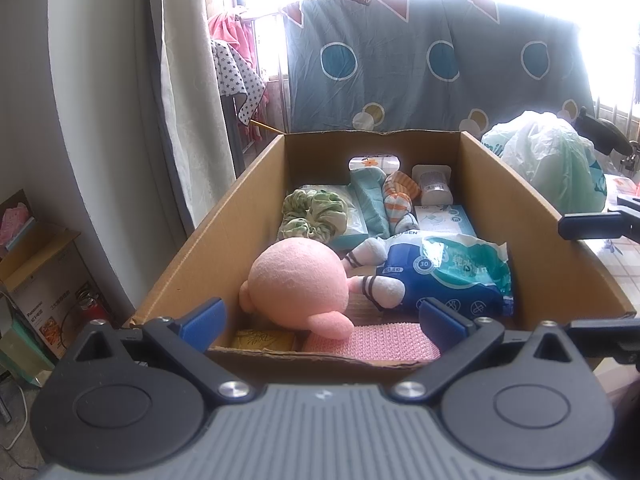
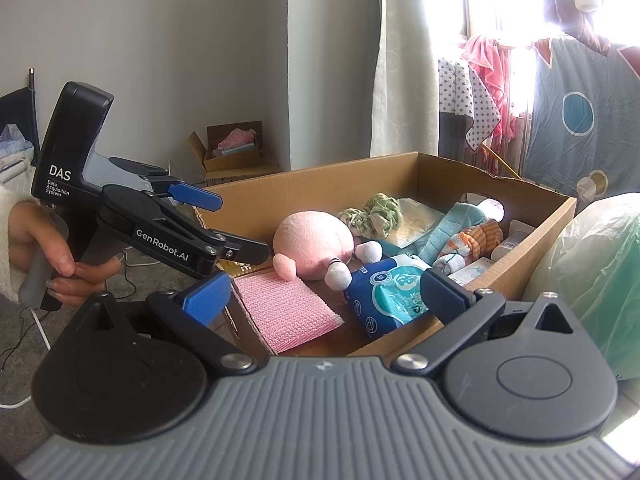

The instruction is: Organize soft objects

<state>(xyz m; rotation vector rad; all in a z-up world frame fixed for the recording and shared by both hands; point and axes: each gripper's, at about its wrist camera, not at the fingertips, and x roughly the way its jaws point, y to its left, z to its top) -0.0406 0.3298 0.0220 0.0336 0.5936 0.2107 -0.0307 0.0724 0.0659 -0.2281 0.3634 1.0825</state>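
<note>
Soft objects fill the box (image 1: pixel 520 216): just ahead of the left hand-held gripper (image 1: pixel 324 316) lie a pink cloth (image 1: pixel 372 346) and plush (image 1: pixel 296 284), then wipes (image 1: pixel 460 276), scrunchie (image 1: pixel 312 216) farthest. Both hand-held grippers, right (image 2: pixel 328 296) included, hover released and empty, probably choosing a pick.

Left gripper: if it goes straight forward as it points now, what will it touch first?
Probably the pink plush toy, lying in the cardboard box straight ahead of the open left gripper; depth is uncertain.

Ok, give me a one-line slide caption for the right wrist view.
Open right hand-held gripper faces a cardboard box holding a pink plush, wipes pack and pink cloth; left hand-held gripper hovers alongside.
</note>
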